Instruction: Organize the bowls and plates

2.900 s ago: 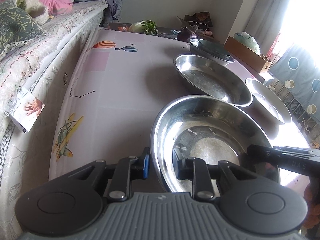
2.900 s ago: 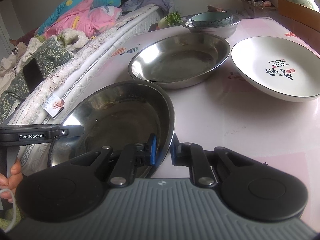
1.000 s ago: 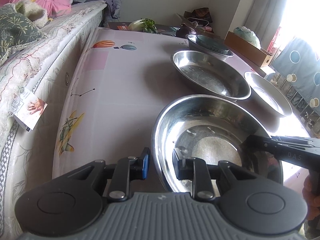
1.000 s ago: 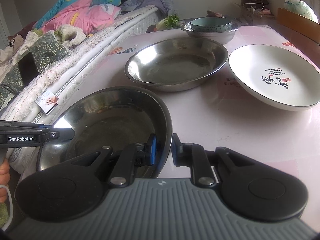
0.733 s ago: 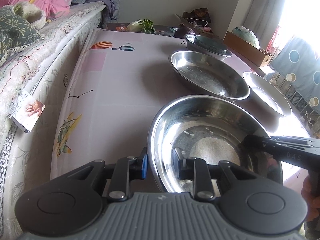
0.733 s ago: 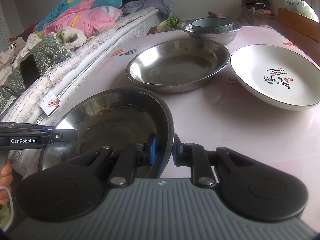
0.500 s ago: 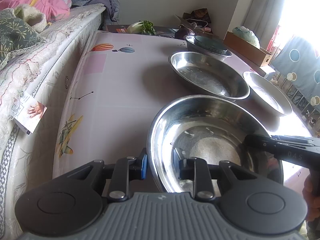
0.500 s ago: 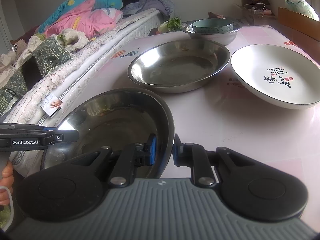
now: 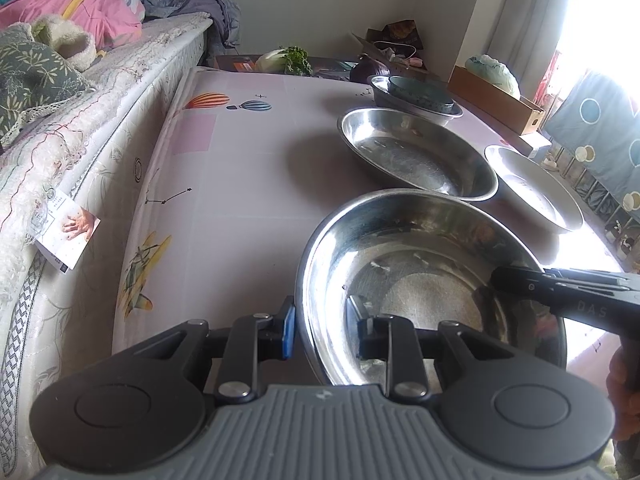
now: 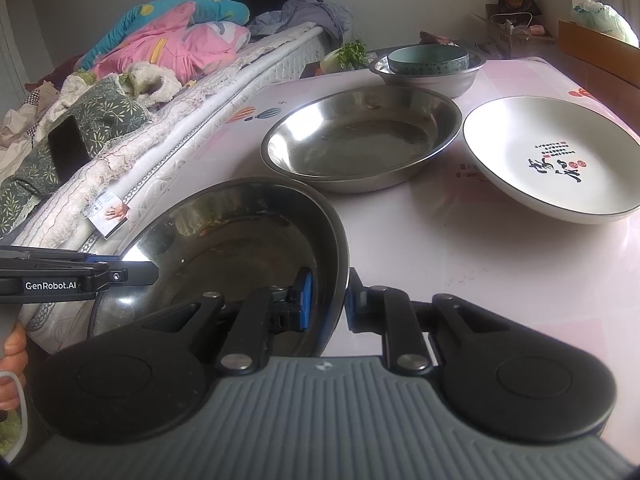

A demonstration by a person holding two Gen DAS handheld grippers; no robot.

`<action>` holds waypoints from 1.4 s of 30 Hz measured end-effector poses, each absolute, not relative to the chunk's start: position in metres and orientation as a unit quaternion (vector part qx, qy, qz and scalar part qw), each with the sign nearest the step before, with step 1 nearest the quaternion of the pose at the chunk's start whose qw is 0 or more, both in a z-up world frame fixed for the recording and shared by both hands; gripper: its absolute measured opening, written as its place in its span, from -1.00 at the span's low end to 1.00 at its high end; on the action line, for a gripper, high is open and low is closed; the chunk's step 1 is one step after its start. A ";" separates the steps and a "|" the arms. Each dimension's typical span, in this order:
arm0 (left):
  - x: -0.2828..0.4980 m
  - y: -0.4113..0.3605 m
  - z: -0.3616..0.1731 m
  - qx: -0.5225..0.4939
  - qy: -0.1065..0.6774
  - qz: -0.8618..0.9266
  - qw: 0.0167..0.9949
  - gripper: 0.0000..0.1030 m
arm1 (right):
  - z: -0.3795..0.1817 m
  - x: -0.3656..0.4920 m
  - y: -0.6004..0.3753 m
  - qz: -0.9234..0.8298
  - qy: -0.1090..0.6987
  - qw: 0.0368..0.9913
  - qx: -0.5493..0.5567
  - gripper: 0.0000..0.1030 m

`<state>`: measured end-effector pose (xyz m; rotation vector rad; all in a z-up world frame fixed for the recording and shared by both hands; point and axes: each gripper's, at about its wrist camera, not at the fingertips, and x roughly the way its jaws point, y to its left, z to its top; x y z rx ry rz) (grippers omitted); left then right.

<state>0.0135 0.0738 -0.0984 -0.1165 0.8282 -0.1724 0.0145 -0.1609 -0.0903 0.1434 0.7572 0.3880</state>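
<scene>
A wide steel basin [image 9: 424, 264] is held near the table's front edge; it also shows in the right wrist view [image 10: 240, 248]. My left gripper [image 9: 324, 330] is shut on its left rim. My right gripper [image 10: 327, 302] is shut on its right rim. Behind it sits a second steel basin [image 9: 416, 152], also seen in the right wrist view [image 10: 360, 136]. A white plate with red and black writing [image 10: 552, 160] lies to the right. At the back a teal bowl [image 10: 428, 60] sits inside a smaller steel bowl [image 10: 428, 76].
A pink patterned table [image 9: 240, 168] carries everything. A mattress with bedding [image 9: 60, 128] runs along its left side. A cardboard box [image 9: 496, 96] and vegetables [image 9: 286, 60] lie beyond the far edge.
Both grippers keep their hold on the near basin. The view shifts only slightly, and the basin stays close to the same spot.
</scene>
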 end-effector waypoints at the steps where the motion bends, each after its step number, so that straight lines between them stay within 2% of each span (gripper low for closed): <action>1: 0.014 0.074 -0.098 -0.057 0.402 -0.084 0.910 -0.49 | -0.090 0.015 -0.161 0.188 0.367 0.908 0.070 -0.68; 42: 0.011 0.071 -0.091 -0.055 0.396 -0.083 0.913 -0.49 | -0.080 0.011 -0.166 0.185 0.360 0.911 0.077 -0.68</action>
